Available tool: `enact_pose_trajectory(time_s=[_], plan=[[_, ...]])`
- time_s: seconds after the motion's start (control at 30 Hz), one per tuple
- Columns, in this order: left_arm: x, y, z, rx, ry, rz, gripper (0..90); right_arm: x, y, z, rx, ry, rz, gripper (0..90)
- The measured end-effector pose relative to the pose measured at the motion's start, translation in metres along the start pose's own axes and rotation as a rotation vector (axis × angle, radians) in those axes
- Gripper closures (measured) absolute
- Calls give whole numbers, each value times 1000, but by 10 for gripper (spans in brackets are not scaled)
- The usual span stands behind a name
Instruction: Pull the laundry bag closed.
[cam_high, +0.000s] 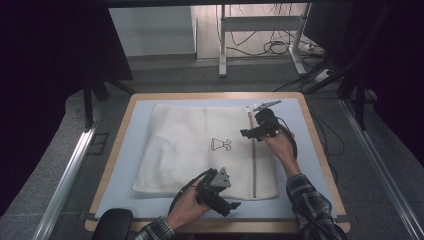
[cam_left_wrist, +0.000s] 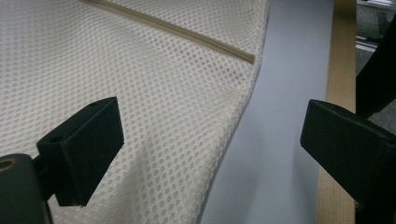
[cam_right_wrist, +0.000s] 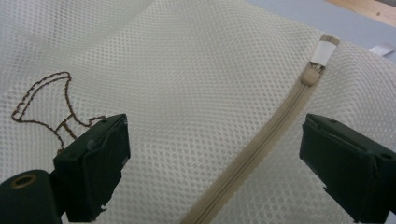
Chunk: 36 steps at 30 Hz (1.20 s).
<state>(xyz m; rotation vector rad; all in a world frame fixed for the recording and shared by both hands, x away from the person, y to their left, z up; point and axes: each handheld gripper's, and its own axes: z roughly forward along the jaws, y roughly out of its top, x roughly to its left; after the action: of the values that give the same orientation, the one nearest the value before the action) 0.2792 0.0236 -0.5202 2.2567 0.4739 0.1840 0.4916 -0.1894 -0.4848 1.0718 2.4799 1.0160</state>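
Two open hand-held grippers, left (cam_high: 231, 206) over mesh bag (cam_high: 190, 145) corner, right (cam_high: 248, 133) above zipper (cam_right_wrist: 261, 140).

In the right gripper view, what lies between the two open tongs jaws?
Cream mesh bag fabric, with its beige zipper running diagonally through the gap. The zipper pull sits beyond the right tongs, near the bag's far edge.

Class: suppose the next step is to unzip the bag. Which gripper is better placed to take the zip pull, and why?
Right. The right gripper, open, hovers over the beige zipper of the cream mesh laundry bag, near its pull. The left gripper, also open, is at the bag's near corner, at the zipper's other end.
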Motion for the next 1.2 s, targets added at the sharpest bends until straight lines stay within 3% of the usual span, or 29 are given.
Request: enact_pose_trajectory(time_s=[0.13, 0.37, 0.67, 0.83, 1.2], plan=[[2, -1, -2, -5, 9, -5, 60, 3, -2, -2, 3, 15, 3, 86], [4, -5, -6, 6, 29, 21, 65, 12, -3, -5, 13, 22, -24, 53], [9, -7, -13, 4, 43, 21, 65, 24, -5, -11, 15, 41, -65, 30], [12, -9, -19, -15, 38, -11, 65, 29, -7, -17, 4, 43, -79, 18], [20, -15, -31, -25, 61, -36, 66, 41, -13, -37, -49, 36, -128, 5]])
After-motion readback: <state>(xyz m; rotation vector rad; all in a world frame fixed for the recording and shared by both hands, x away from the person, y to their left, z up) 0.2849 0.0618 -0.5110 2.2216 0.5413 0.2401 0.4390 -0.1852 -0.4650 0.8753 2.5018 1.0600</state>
